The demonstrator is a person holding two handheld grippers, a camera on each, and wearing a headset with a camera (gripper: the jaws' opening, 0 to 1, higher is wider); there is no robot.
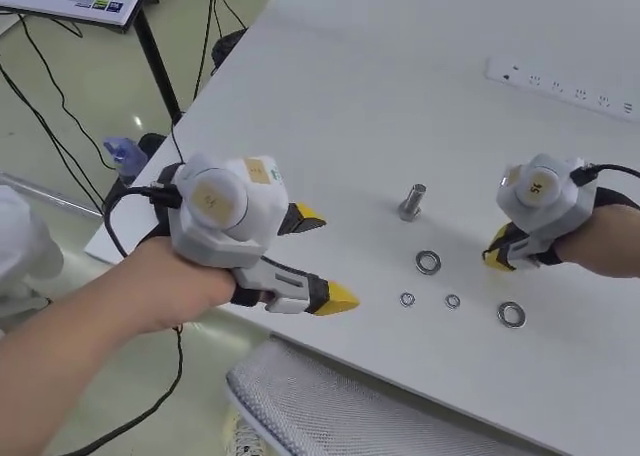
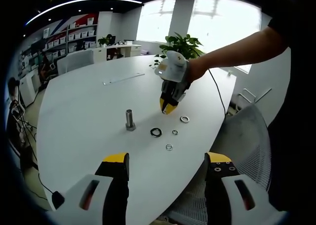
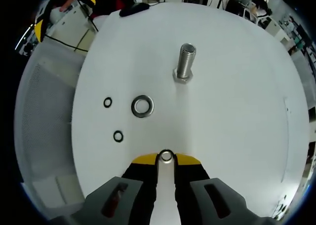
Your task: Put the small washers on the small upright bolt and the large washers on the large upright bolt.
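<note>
- Swinging over the table (image 1: 400, 76), I have broad bare top ahead of my right tips. Its near edge runs close by on my left, with a mesh chair (image 1: 330, 396) below, so a dropped part could roll off there.
- My left gripper (image 1: 327, 257) hangs at that edge, well across from my right one, with its jaws spread and nothing in them. I judge it clear of my path.
- My right gripper (image 3: 167, 162) has its jaws drawn nearly together, clamping what I read as a washer.
- The bolt (image 3: 185, 62) stands upright ahead and slightly right of my tips, apart from everything else. With nothing to compare it to, I cannot tell whether it is the large or the small one. I would come in from above with the hole level and centred on the thread, and test the fit before letting go.
- One big washer (image 3: 142, 105) lies flat ahead-left of my tips, off the straight line to the bolt. Another (image 1: 512, 314) lies just beside my right gripper.
- The small washers (image 3: 118, 136) lie flat, farther left.
- The pinched washer (image 3: 166, 156) is held by its rim, and I judge it small.
</note>
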